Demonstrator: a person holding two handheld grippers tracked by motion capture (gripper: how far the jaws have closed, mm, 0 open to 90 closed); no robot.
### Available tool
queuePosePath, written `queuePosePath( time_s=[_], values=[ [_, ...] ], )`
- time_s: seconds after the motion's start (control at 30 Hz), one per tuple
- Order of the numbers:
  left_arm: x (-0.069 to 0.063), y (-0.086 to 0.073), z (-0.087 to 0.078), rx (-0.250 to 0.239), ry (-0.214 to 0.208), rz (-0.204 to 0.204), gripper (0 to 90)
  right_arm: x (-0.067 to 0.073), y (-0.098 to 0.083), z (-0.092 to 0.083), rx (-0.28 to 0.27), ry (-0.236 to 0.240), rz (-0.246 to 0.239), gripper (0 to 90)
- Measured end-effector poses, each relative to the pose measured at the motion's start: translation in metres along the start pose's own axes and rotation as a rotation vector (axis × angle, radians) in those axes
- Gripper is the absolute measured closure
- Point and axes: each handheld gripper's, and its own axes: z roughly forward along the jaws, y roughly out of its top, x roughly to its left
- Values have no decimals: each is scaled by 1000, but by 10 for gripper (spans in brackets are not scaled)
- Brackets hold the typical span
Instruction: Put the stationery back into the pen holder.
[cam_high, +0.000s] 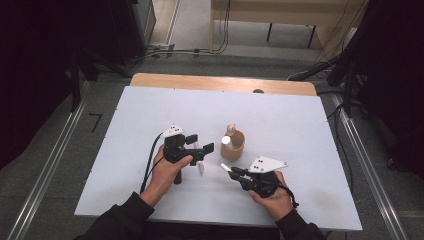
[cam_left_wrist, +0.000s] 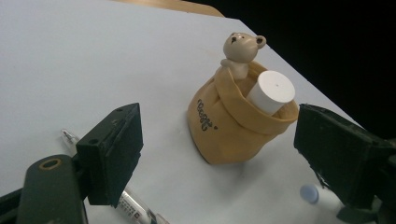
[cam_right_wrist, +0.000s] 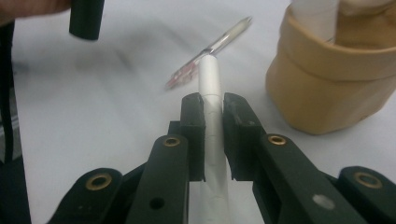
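1. A slim white plastic pen (cam_right_wrist: 211, 112) is pinched between the closed jaws of the right gripper (cam_right_wrist: 214, 109), its tip pointing ahead of the pads and its other end running back between the jaw arms
2. Just ahead and to the right of those jaws stands a tan soft-fabric pouch holder (cam_right_wrist: 327, 88) with a small cream bear figure (cam_left_wrist: 240, 49) on its rim; 1 white cylindrical item (cam_left_wrist: 272, 91) already stands in it
3. A clear-barrelled pen (cam_right_wrist: 212, 46) lies flat on the white table (cam_high: 150, 125) beyond the held pen's tip
4. The left gripper (cam_left_wrist: 217, 140) has its jaws wide apart and holds nothing, the pouch well ahead of them
5. Judged progress: 1 item stowed, 1 in hand, the clear pen yet to go
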Motion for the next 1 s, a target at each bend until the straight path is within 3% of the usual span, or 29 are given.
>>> queuePosePath(
  time_s=[0.2, 0.6, 1.0],
  values=[
    [-8, -2, -3, 5, -27, 12, 167, -6, 7, -6, -54, -1, 42, 771],
    [-21, -10, -4, 29, -73, 19, 167, -14, 20, -11, -118, -26, 61, 771],
    [-33, -18, -1, 65, -118, 28, 176, -13, 30, -8, -158, 3, 69, 771]
  ],
)
